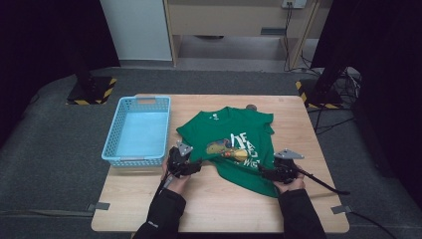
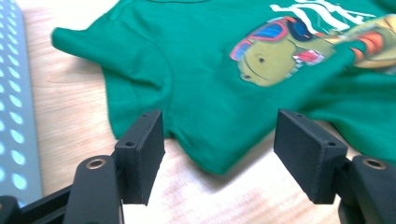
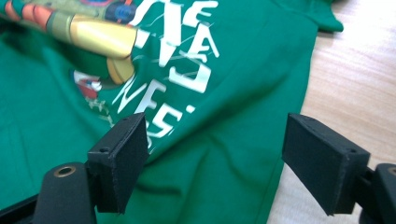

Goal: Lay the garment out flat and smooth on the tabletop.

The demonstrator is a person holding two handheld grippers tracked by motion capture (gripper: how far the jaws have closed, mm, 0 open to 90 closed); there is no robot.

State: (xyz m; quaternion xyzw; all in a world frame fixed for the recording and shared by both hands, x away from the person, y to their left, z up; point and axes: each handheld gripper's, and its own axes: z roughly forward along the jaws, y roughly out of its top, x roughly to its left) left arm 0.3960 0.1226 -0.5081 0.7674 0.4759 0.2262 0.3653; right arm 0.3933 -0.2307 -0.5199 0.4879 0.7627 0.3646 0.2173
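A green T-shirt (image 1: 229, 134) with a cartoon print and white lettering lies partly rumpled on the wooden table (image 1: 224, 209). My left gripper (image 1: 196, 167) sits at the shirt's near left edge. In the left gripper view the left gripper (image 2: 219, 140) is open, and a folded corner of the shirt (image 2: 196, 84) lies in the gap without touching the pads. My right gripper (image 1: 262, 173) is at the shirt's near right edge. In the right gripper view the right gripper (image 3: 217, 149) is open above the shirt (image 3: 224, 140), whose side edge runs between the jaws.
A light blue plastic basket (image 1: 110, 134) stands empty at the table's left, also seen as a basket wall (image 2: 14, 116) beside my left gripper. A small brown object (image 1: 251, 106) sits at the far table edge. Bare wood lies in front of the shirt.
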